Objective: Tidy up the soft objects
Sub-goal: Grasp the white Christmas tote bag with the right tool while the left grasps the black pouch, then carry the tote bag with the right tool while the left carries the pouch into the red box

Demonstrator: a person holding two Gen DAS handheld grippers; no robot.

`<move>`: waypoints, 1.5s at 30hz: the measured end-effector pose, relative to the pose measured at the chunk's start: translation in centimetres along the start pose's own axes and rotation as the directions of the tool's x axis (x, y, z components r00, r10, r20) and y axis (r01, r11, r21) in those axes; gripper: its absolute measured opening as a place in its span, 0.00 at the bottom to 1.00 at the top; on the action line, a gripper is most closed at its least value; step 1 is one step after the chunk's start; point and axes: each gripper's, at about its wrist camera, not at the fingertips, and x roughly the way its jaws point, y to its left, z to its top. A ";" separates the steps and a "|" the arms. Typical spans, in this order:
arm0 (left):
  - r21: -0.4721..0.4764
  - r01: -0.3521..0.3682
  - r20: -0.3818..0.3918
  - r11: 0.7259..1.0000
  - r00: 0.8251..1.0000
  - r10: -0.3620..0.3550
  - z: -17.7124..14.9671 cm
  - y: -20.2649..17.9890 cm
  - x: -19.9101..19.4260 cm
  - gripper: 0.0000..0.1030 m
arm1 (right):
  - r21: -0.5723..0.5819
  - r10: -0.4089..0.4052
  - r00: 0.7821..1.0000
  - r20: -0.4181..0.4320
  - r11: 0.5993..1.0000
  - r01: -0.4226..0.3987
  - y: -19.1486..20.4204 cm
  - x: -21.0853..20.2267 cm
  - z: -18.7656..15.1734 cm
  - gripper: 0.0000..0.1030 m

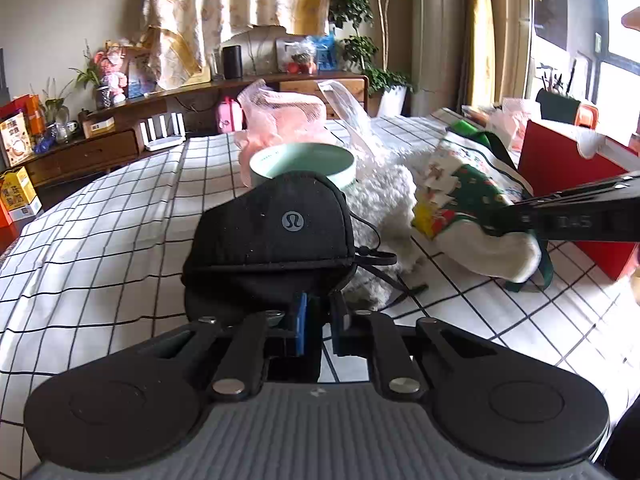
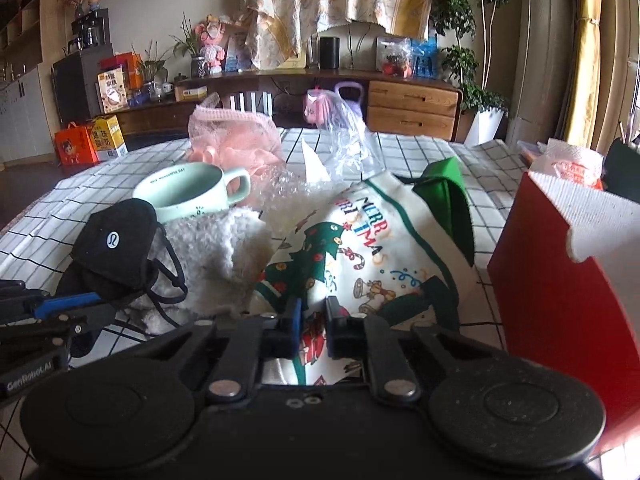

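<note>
Two grips, both nearly closed: left gripper (image 1: 320, 312) pinching near edge of black face mask (image 1: 276, 232); right gripper (image 2: 312, 320) pinching near hem of Christmas cloth bag (image 2: 360, 248). Both light, limp, likely to sag when lifted; edge hold suits. Mask cords near white fleece (image 2: 216, 248), snag risk. Mug (image 2: 188, 192) just behind, breakable. Red box (image 2: 568, 272) close at right. Open tablecloth (image 1: 100, 240) at left.

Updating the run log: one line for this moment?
left tool: shut on mask | right tool: shut on Christmas bag | box: right of bag
</note>
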 end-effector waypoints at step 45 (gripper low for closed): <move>-0.026 0.111 0.226 0.993 0.969 -0.102 9.9 -4.3 -11.6 0.06 | 0.135 0.027 0.949 0.314 0.988 -0.073 -13.0 -16.9 4.3 0.05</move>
